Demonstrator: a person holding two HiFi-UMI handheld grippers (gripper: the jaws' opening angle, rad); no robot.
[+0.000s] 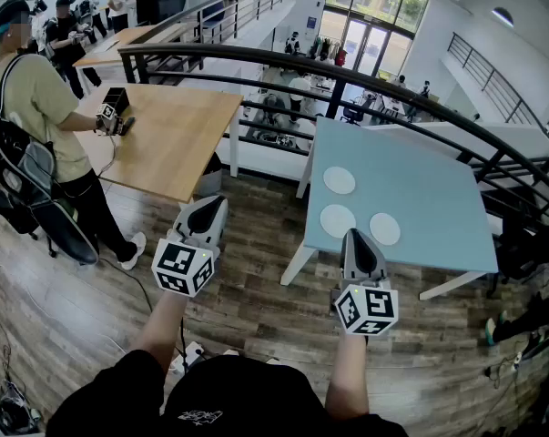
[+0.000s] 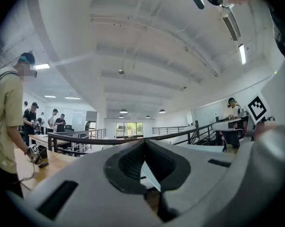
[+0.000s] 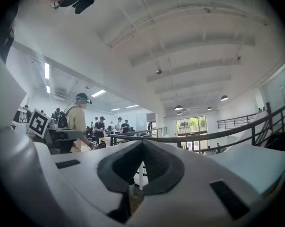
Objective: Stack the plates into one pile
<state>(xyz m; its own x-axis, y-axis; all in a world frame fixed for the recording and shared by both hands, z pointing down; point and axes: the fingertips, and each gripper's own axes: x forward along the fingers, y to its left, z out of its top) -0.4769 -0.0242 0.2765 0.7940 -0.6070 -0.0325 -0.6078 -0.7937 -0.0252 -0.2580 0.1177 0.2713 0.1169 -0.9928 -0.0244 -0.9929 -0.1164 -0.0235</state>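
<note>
From the two gripper views the plates cannot be seen, since each tool's own white body fills the lower half of its view. Only the head view shows them, and they are too small there to make out any rim or pattern. Three white plates lie apart on the blue table [image 1: 429, 208]: the far plate [image 1: 339, 180], the near-left plate [image 1: 337, 220] and the near-right plate [image 1: 384, 228], none on top of another. The left gripper [image 1: 209, 202] and the right gripper [image 1: 357, 235] are both held level over the wooden floor [image 1: 256, 299], short of the table. Each has its jaws pressed together with nothing between them.
</note>
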